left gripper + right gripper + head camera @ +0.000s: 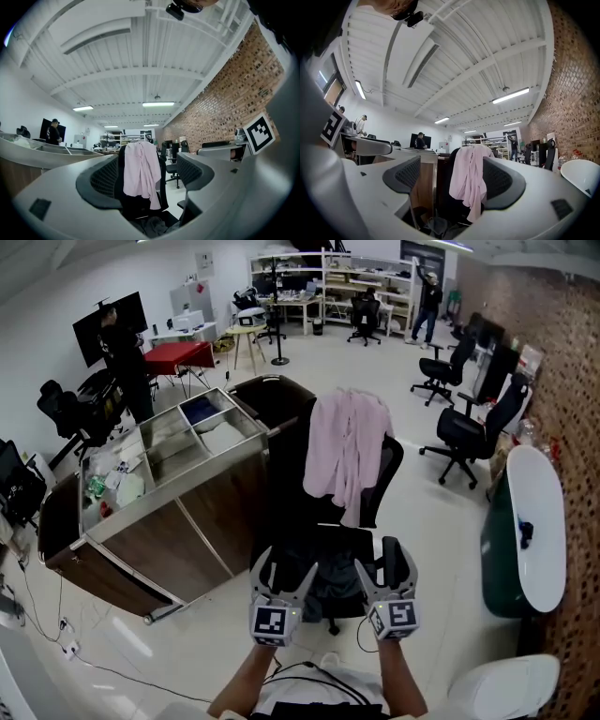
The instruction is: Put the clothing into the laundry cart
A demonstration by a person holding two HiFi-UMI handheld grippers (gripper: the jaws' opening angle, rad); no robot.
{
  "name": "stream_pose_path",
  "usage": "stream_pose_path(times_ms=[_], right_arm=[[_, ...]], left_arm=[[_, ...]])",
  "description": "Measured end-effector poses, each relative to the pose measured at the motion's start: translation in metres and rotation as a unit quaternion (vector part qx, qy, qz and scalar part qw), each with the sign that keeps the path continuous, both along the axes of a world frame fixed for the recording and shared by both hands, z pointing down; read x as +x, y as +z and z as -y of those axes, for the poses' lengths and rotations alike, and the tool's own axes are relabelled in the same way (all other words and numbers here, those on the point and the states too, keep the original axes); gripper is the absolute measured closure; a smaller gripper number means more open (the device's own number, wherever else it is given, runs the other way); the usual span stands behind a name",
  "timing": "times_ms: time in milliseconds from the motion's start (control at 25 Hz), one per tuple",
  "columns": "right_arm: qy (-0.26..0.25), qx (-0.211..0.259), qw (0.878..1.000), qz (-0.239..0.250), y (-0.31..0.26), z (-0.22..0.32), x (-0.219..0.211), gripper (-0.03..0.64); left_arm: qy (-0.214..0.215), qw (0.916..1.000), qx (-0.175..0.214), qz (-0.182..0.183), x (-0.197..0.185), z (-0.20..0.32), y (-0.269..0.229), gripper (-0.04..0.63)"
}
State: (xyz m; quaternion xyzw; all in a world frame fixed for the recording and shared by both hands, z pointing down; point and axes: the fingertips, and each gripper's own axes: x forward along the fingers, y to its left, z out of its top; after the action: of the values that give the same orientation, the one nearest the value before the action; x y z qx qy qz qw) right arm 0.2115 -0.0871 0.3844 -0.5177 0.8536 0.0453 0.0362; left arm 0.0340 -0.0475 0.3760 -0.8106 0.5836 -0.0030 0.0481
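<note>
From the head view, the left tool (pixel 283 573) and right tool (pixel 379 568) are held side by side, low in the picture, each with its jaws spread and nothing between them. Both point at a black chair (pixel 384 474) just ahead. A pink shirt (pixel 345 448) hangs over the chair's back, clear of both tools. The cart (pixel 178 517) stands just left of the chair, with wood-panel sides and a metal-framed top split into compartments. The chair stands between the tools and the shirt, and its seat lies under the jaws. A person in black (pixel 127 352) stands beyond the cart near a red table (pixel 180 354). More office chairs (pixel 464 437) stand to the right, and a white oval worktop (pixel 539 521) runs along the brick wall (pixel 572 381).

In the left gripper view the jaws stand wide apart and empty. The shirt (pixel 140 173) shows in the gap, draped on the chair back, with a dark crumpled cloth (pixel 152 227) on the seat below it. The cart's metal top (pixel 51 152) runs along the left.

In the right gripper view the jaws are likewise spread and grip nothing. The shirt (pixel 468 183) hangs between them further off, with the cart's wooden side (pixel 424 180) just to its left. Two people (pixel 361 124) stand far off at the left.
</note>
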Motion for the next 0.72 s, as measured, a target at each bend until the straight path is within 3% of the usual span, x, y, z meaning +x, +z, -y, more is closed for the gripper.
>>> stream_pose_path(times_ms=[320,560,720], right_arm=[[-0.017,-0.004,1.000,0.012,0.004,0.043,0.032,0.190],[-0.034,-0.030,0.998,0.038,0.012,0.055,0.033,0.190],[-0.049,-0.035,0.998,0.034,0.022,0.060,0.022,0.190]], left_arm=[[-0.005,0.9999,0.011,-0.004,0.036,0.047,-0.003,0.222],[-0.025,0.9995,-0.006,-0.017,0.040,0.058,-0.009,0.221],[-0.024,0.9996,-0.002,0.010,0.037,0.069,-0.001,0.221]])
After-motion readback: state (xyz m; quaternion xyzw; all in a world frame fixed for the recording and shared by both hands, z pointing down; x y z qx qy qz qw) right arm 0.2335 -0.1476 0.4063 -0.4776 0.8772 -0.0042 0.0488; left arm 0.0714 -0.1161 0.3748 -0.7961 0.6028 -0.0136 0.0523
